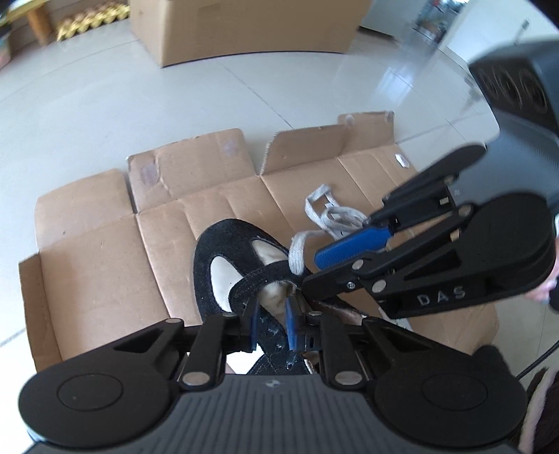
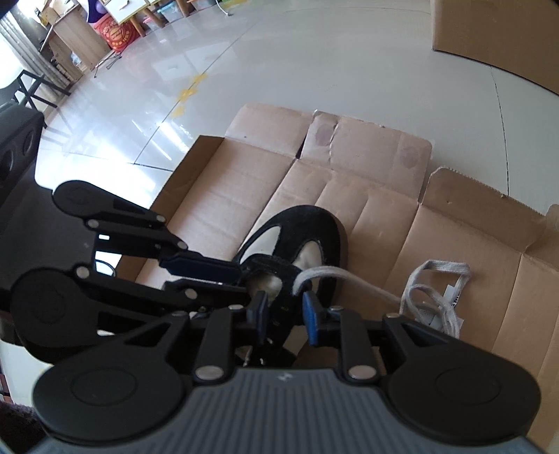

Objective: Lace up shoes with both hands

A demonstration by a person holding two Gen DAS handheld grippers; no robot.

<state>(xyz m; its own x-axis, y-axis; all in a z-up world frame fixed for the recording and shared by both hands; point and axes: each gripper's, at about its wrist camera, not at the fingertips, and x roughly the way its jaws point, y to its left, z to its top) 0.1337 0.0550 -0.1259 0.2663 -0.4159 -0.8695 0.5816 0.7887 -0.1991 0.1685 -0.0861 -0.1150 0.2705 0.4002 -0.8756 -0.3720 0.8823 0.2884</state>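
Observation:
A black suede shoe [image 1: 209,251] [image 2: 314,223] with pale lining lies on flattened cardboard [image 1: 104,244] [image 2: 244,181]. A grey-white lace [image 1: 297,255] [image 2: 335,272] comes out through the shoe's cross strap, and the rest lies in a loose pile [image 1: 332,213] [image 2: 433,297] to the right. My left gripper [image 1: 272,310] [image 2: 242,283] points down at the shoe's opening, its blue pads shut on the black upper. My right gripper [image 1: 311,270] [image 2: 286,307] reaches in from the right. Its jaws stand apart just beside the lace where it leaves the strap, and the pads do not press on it.
A large cardboard box [image 1: 244,28] [image 2: 489,35] stands on the shiny tiled floor beyond the flattened sheet. Wooden furniture and clutter [image 2: 70,35] line the far left wall. A hand [image 1: 545,290] holds the right gripper at the right edge.

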